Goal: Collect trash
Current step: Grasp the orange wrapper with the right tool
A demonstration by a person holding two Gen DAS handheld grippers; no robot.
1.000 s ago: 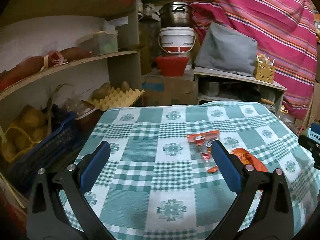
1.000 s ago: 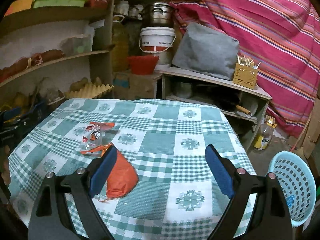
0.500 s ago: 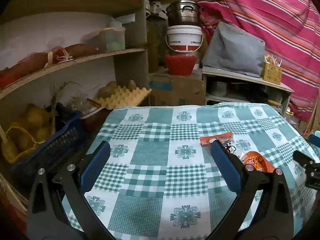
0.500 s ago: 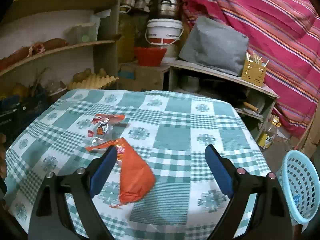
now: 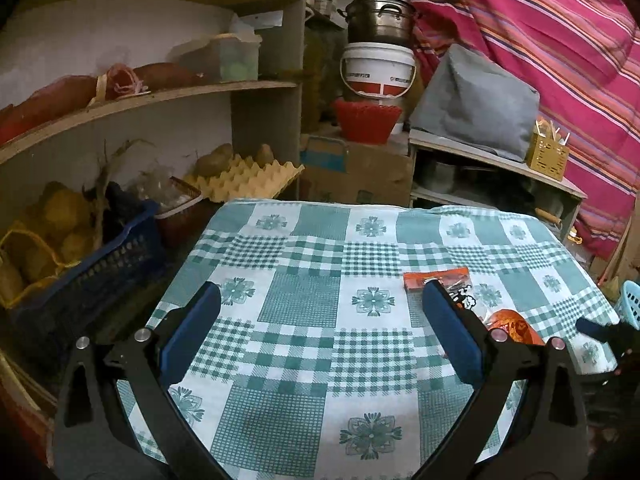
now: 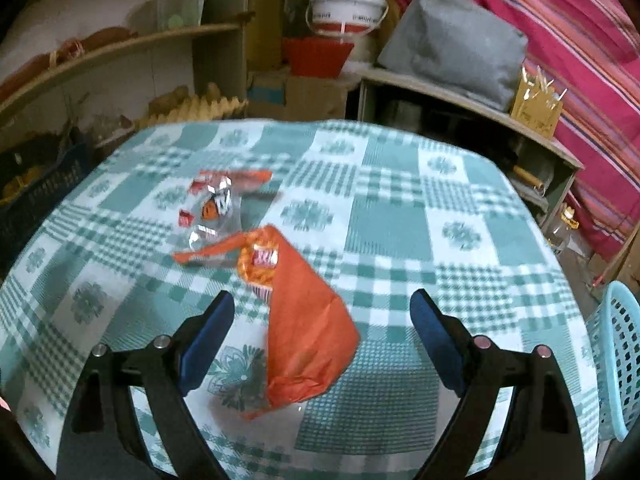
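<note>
A blue crate (image 5: pixel 92 272) holding yellowish produce is seen at the far left of the left wrist view, beside an egg tray (image 5: pixel 244 178) on which two potatoes are set. A white bucket (image 5: pixel 378 70) is stacked on a red basket (image 5: pixel 366 118), and a metal pot (image 5: pixel 380 18) is seated on top of the bucket. A yellow holder (image 5: pixel 547 156) containing sticks is placed on the side shelf further right.

The left claw (image 5: pixel 320 324) is held wide open above the green checked tabletop (image 5: pixel 304 300), with nothing between its pads. Only part of the trash is shown in this view: a clear wrapper (image 5: pixel 460 284) with orange print lies just behind the right pad, and an orange bag (image 5: pixel 514 326) is largely hidden by it.

In the right wrist view, both items are shown in full. The clear wrapper (image 6: pixel 218 204) lies left of centre, and the orange bag (image 6: pixel 308 328) lies just beside it, between the pads of the right claw (image 6: pixel 322 334), which is spread open and not touching it. A light blue perforated basket (image 6: pixel 616 364) stands beside the tabletop at the far right; its contents cannot be made out.
</note>
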